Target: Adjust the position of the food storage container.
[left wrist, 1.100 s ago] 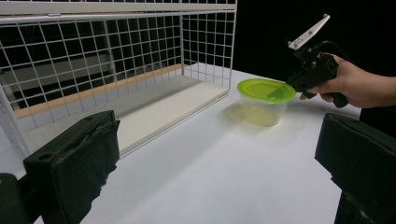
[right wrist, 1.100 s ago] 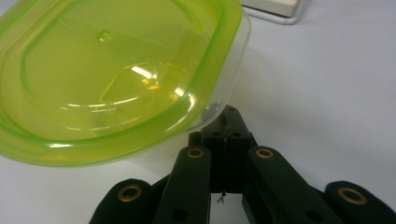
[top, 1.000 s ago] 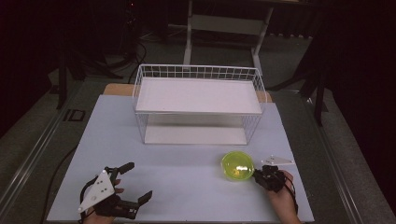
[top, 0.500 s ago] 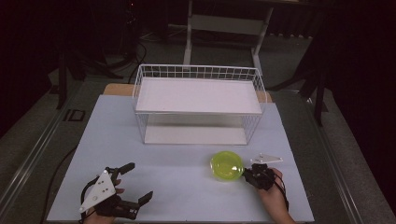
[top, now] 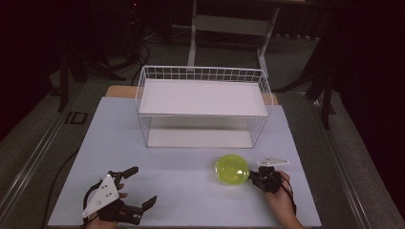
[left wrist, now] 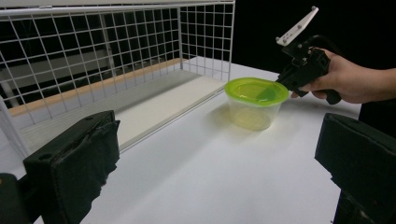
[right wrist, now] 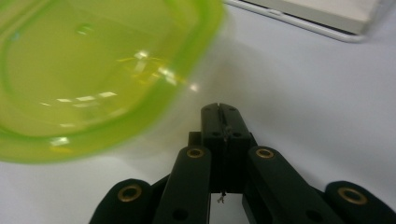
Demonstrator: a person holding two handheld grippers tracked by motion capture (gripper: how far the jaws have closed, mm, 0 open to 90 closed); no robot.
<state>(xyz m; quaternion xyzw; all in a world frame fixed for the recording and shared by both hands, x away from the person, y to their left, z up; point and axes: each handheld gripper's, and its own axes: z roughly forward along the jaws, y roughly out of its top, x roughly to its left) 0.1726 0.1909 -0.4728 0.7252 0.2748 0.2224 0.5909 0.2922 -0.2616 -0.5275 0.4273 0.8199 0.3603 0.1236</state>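
Grippers worked a white table (top: 181,181) on which a round translucent yellow-green plastic container with a green lid (top: 232,169) stood just in front of a white wire-mesh two-tier rack (top: 203,105). At the person's right, the right gripper (top: 253,175) had its jaws pressed fully together with nothing between them, the tips against the container's side wall; in the right gripper view the closed jaws (right wrist: 223,122) met just below the lid's rim (right wrist: 93,70). The left gripper (top: 136,188) sat near the table's front edge, well apart from the container, its jaws spread wide and empty. From the left gripper view, the container (left wrist: 254,102) stood upright beside the rack's lower shelf (left wrist: 154,100).
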